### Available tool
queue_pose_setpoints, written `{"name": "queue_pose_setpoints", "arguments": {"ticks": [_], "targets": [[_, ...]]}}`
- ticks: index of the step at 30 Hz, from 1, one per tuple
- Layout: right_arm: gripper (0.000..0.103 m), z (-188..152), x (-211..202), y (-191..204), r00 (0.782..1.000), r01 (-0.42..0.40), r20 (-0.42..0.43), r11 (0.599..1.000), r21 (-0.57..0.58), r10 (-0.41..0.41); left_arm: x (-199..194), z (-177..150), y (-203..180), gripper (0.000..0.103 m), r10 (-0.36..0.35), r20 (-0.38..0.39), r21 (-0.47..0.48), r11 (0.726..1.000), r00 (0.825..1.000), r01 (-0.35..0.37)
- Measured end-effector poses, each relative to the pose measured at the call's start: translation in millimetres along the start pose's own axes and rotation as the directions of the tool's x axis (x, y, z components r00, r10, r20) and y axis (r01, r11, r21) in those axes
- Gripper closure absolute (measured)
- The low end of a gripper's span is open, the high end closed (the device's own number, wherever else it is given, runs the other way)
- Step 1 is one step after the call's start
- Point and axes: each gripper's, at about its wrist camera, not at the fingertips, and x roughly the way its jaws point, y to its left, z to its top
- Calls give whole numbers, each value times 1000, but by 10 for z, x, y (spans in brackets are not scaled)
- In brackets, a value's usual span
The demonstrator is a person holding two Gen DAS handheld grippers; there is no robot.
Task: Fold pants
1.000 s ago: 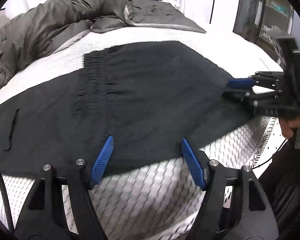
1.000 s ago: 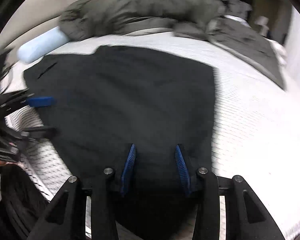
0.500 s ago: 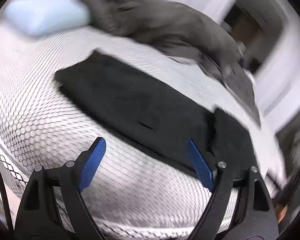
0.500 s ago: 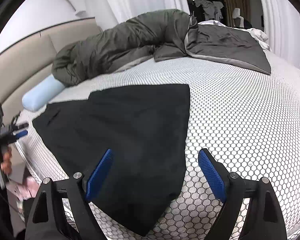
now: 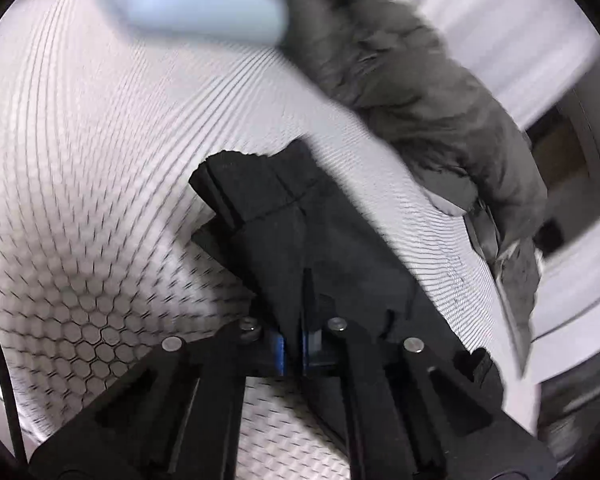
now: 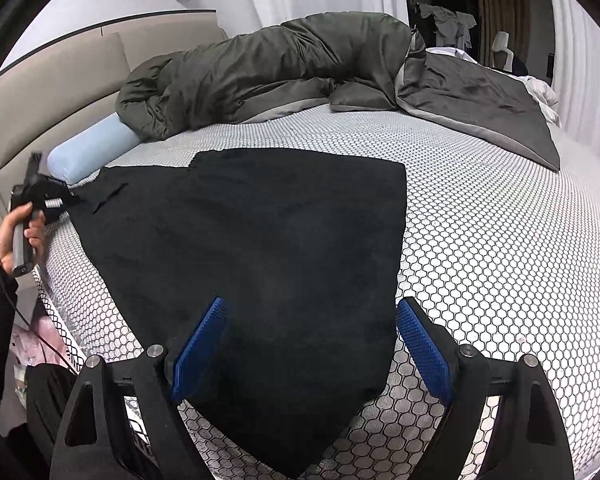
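Note:
Black pants (image 6: pixel 260 248) lie spread flat on the white honeycomb-patterned bed (image 6: pixel 500 240). My left gripper (image 5: pixel 294 350) is shut on the pants' far end (image 5: pixel 300 220), which rises from between the jaws in a blurred left wrist view. In the right wrist view that gripper (image 6: pixel 40 196) sits at the pants' left end, held by a hand. My right gripper (image 6: pixel 308 344) is open, its blue pads either side of the pants' near end, a little above the cloth.
A dark grey-green duvet (image 6: pixel 300 68) is bunched along the back of the bed. A pale blue bolster pillow (image 6: pixel 92 148) lies by the beige headboard (image 6: pixel 40 92). The bed's left edge drops off beside my left hand.
My left gripper moved to the pants' far end and shut on the cloth. My right gripper opened, let go of the near end and drew back.

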Motion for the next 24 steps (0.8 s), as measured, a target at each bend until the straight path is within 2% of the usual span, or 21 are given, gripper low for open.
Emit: {"name": "queue_pose_setpoints", "arguments": {"ticks": [3,5,6,8,10,11,14,15,16,17,18,19,20,21,22,23,24], "targets": [[15,14,-25,-21,1000,-1,12,1000,10,0,-355,-20,-528,102,-45,56,154,987,997,36],[15,20,-39,-44,1000,-5,19,1000,17,5,-585,-88,-967,102,-101,77,261,962,992,77],[15,20,-45,-51,1000,-5,21,1000,19,5,-709,-163,-1239,102,-142,81,320,941,986,109],[15,26,-50,-80,1000,4,26,1000,25,-5,-985,-418,-1817,102,-244,64,450,873,968,190],[15,29,-66,-139,999,16,34,999,43,-17,-1134,-687,-2308,102,-327,9,534,800,945,272],[15,29,-71,-169,999,23,38,998,54,-25,-1204,-912,-2571,102,-382,-53,569,748,923,342],[15,18,-90,-294,998,47,42,994,94,-52,-1207,-1459,-3044,99,-460,-224,587,640,859,496],[15,14,-95,-340,998,50,43,993,108,-55,-1148,-1746,-3224,93,-457,-312,594,590,833,546],[15,9,-100,-386,997,54,43,991,123,-59,-1105,-1927,-3329,76,-443,-375,605,549,814,577],[15,8,-91,-420,997,59,42,989,132,-65,-1051,-2110,-3399,64,-428,-433,611,507,793,607],[15,2,-82,-457,996,67,41,988,142,-74,-1018,-2264,-3409,62,-421,-457,615,486,783,621],[15,-11,-81,-501,996,78,33,985,152,-84,-994,-2342,-3373,58,-420,-464,619,476,780,625],[15,-32,-68,-564,995,96,15,981,169,-100,-986,-2387,-3305,48,-419,-475,617,468,774,632],[15,-53,-54,-620,994,111,-5,977,182,-112,-970,-2373,-3215,42,-417,-479,614,470,773,634],[15,-71,-43,-666,992,126,-23,973,193,-124,-984,-2348,-3077,31,-416,-467,611,486,780,625],[15,-91,-39,-721,989,148,-39,968,204,-143,-976,-2272,-2926,24,-417,-439,611,511,796,605],[15,-104,-41,-759,987,161,-48,965,207,-154,-947,-2186,-2764,22,-412,-410,616,533,814,580]]}}
